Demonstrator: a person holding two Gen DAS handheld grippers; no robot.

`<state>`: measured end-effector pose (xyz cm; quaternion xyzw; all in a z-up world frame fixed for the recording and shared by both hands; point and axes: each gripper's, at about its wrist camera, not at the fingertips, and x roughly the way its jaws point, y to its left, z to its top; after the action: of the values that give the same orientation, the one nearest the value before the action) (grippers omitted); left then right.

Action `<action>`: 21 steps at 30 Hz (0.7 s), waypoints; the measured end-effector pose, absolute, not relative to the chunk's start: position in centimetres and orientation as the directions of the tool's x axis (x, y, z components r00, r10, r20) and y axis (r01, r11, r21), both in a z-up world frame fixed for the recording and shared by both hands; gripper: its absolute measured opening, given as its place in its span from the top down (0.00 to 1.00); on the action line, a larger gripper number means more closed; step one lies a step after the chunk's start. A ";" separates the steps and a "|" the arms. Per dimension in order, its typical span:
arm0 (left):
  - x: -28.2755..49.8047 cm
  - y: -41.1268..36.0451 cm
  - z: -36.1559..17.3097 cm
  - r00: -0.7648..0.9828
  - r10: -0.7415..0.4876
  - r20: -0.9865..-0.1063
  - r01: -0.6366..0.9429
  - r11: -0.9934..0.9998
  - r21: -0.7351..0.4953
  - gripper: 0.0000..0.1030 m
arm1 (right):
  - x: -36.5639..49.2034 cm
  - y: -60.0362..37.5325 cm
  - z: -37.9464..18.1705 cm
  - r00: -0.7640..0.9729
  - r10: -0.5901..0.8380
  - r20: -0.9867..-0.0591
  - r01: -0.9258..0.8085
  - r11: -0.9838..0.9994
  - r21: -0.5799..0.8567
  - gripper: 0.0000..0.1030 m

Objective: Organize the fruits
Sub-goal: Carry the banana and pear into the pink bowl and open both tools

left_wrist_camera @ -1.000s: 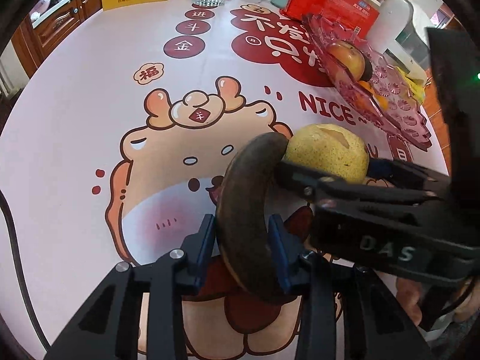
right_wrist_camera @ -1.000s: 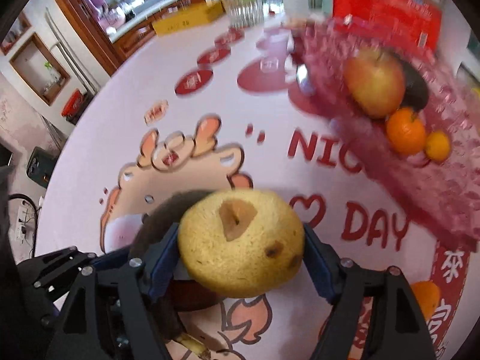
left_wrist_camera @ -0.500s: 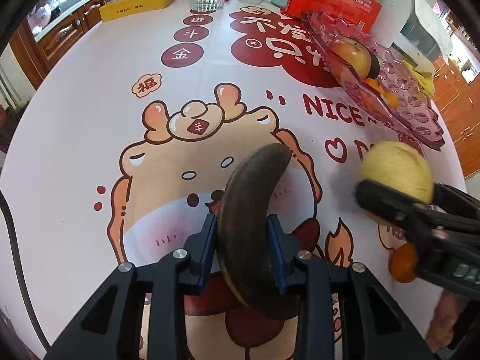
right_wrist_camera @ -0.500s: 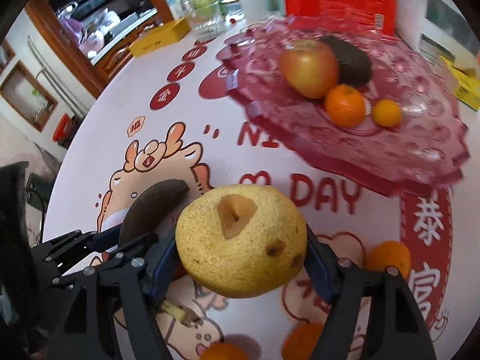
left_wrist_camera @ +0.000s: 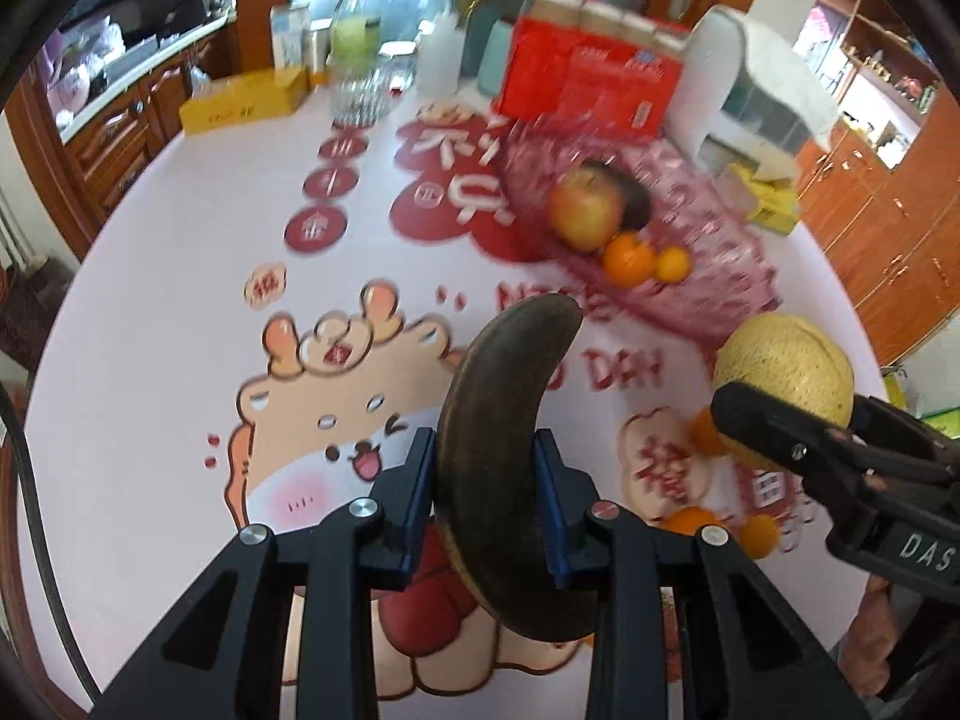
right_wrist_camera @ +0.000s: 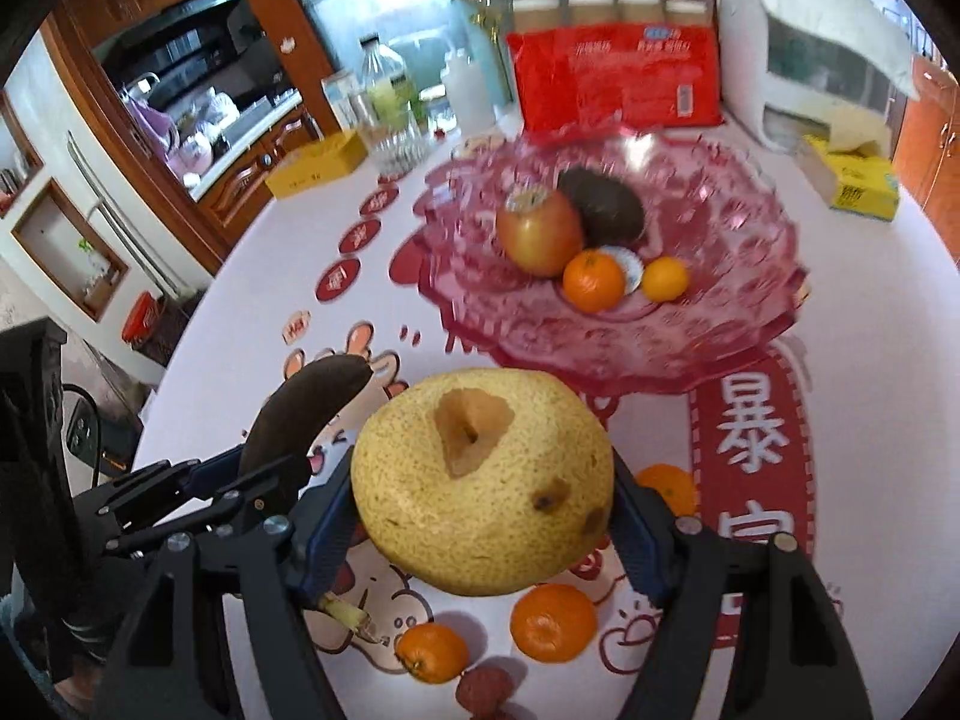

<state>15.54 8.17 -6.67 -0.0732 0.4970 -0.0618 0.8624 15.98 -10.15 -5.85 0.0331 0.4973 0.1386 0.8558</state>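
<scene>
Left wrist view: both hand-held grippers have lifted off the tabletop [left_wrist_camera: 150, 312], left hand-held gripper [left_wrist_camera: 483, 495] clamping the blackened banana [left_wrist_camera: 498, 420], right hand-held gripper [right_wrist_camera: 480, 519] gripping the yellow pear [right_wrist_camera: 480, 480], probably bound for the blurred pink fruit plate [right_wrist_camera: 720, 324].

The right gripper [right_wrist_camera: 483, 531] clamps a yellow pear [right_wrist_camera: 483, 483]. Beyond the pear sits a pink dish [right_wrist_camera: 720, 330] holding an apple [right_wrist_camera: 537, 231]; left of the pear, a dark banana [right_wrist_camera: 300, 417].
</scene>
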 end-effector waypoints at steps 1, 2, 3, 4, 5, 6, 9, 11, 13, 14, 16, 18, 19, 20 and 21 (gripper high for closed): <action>15.5 8.0 -5.9 0.504 -0.183 -0.844 0.038 0.981 -0.190 0.71 | 15.7 -10.3 -5.1 0.478 0.271 -0.835 -0.206 0.959 0.193 0.28; 15.5 7.8 -5.0 0.512 -0.186 -0.838 0.042 0.980 -0.192 0.71 | 15.5 -10.5 -4.4 0.489 0.272 -0.829 -0.209 0.959 0.191 0.28; 15.5 7.7 -4.0 0.522 -0.188 -0.832 0.045 0.980 -0.193 0.71 | 15.3 -10.8 -3.4 0.503 0.271 -0.821 -0.213 0.959 0.186 0.28; 15.5 7.6 -3.2 0.530 -0.188 -0.827 0.048 0.980 -0.193 0.71 | 15.2 -10.9 -2.7 0.513 0.270 -0.815 -0.215 0.959 0.182 0.28; 15.5 7.5 -2.2 0.541 -0.189 -0.819 0.051 0.980 -0.193 0.71 | 15.0 -11.1 -1.7 0.527 0.266 -0.807 -0.219 0.960 0.173 0.28; 15.7 7.4 -1.1 0.552 -0.191 -0.812 0.051 0.979 -0.195 0.71 | 15.0 -11.3 -1.0 0.537 0.261 -0.802 -0.220 0.961 0.165 0.28; 16.4 7.3 1.8 0.586 -0.194 -0.787 0.058 0.978 -0.199 0.71 | 14.9 -12.3 1.7 0.574 0.237 -0.784 -0.217 0.967 0.134 0.28; 17.0 7.2 4.0 0.618 -0.185 -0.764 0.066 0.981 -0.184 0.71 | 15.2 -13.0 3.3 0.593 0.229 -0.772 -0.216 0.969 0.121 0.28; 17.6 6.9 6.2 0.647 -0.172 -0.743 0.075 0.984 -0.163 0.71 | 15.5 -13.7 4.9 0.616 0.214 -0.758 -0.212 0.972 0.101 0.28; 17.8 6.8 7.0 0.656 -0.170 -0.736 0.077 0.984 -0.160 0.71 | 15.8 -14.1 5.9 0.635 0.196 -0.747 -0.206 0.975 0.081 0.28; 18.4 6.6 8.6 0.673 -0.169 -0.720 0.085 0.985 -0.152 0.71 | 16.3 -14.9 7.6 0.670 0.167 -0.723 -0.192 0.980 0.049 0.28; 18.8 6.3 9.9 0.687 -0.164 -0.707 0.092 0.986 -0.139 0.71 | 16.8 -15.8 9.5 0.705 0.141 -0.695 -0.174 0.985 0.023 0.28; 19.0 6.1 10.5 0.693 -0.162 -0.703 0.096 0.987 -0.132 0.71 | 17.1 -16.2 10.4 0.719 0.130 -0.683 -0.165 0.986 0.014 0.28; 19.3 5.9 10.9 0.696 -0.161 -0.700 0.101 0.987 -0.128 0.71 | 17.4 -16.5 11.0 0.727 0.121 -0.675 -0.158 0.987 0.007 0.28; 19.5 5.6 11.3 0.697 -0.163 -0.698 0.105 0.987 -0.126 0.71 | 17.8 -16.9 11.6 0.736 0.111 -0.668 -0.148 0.989 0.000 0.28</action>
<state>19.53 5.61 11.27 -0.0381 0.3824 -0.0726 0.9204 17.83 -16.87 11.61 -0.0264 0.3566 0.0696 0.9313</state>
